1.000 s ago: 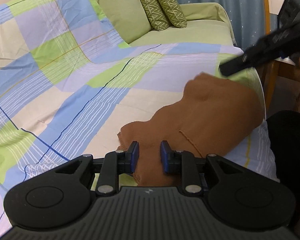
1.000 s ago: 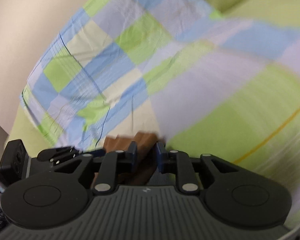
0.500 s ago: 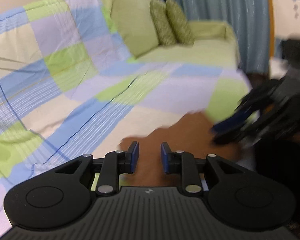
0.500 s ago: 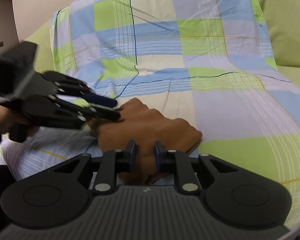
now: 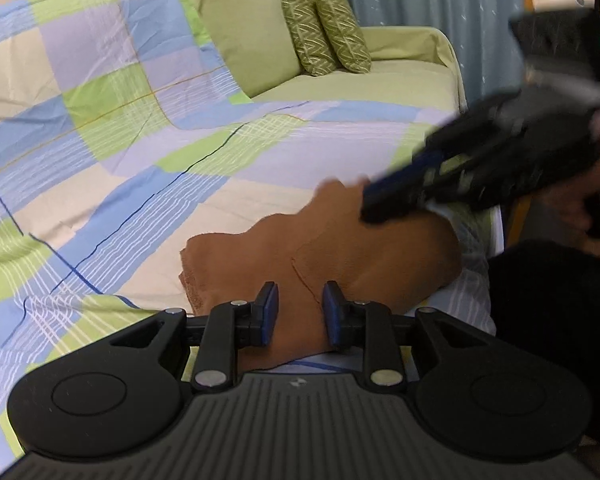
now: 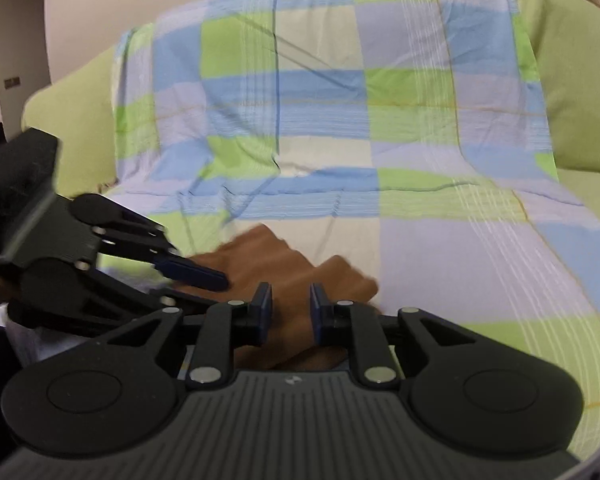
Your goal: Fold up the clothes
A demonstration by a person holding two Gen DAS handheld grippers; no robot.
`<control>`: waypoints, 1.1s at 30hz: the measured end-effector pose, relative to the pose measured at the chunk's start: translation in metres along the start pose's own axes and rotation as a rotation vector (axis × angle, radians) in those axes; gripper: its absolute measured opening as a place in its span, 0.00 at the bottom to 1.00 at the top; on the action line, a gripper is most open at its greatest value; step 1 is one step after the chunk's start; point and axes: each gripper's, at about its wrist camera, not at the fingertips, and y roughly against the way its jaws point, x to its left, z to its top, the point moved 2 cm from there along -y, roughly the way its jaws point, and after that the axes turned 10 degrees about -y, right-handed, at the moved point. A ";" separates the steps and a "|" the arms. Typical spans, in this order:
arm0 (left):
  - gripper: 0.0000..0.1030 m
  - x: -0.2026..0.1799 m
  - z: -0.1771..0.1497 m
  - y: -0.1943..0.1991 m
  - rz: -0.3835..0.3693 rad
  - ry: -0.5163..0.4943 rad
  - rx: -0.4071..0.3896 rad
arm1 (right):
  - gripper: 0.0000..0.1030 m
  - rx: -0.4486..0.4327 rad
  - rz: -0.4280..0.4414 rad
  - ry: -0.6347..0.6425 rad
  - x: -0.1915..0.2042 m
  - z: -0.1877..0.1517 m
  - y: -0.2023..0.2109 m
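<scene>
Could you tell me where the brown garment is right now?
The brown garment lies on the checked sheet, at the sofa's near edge, just ahead of both grippers.

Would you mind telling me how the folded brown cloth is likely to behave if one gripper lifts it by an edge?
The brown cloth will probably droop and partly unfold: it lies in soft, rumpled layers on the checked sheet. It looks thin, so likely light. Its matte knit surface suggests it should not slip between the left gripper fingers.
</scene>
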 end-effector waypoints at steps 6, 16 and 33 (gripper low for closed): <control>0.32 0.029 0.003 -0.015 0.045 0.029 0.016 | 0.15 0.011 -0.047 -0.034 -0.013 0.002 -0.010; 0.42 0.047 -0.006 -0.033 0.093 0.041 0.076 | 0.14 0.023 -0.048 -0.023 -0.019 -0.006 -0.016; 0.39 0.008 -0.015 0.002 0.134 0.091 0.075 | 0.15 0.023 0.027 -0.025 0.013 -0.013 0.026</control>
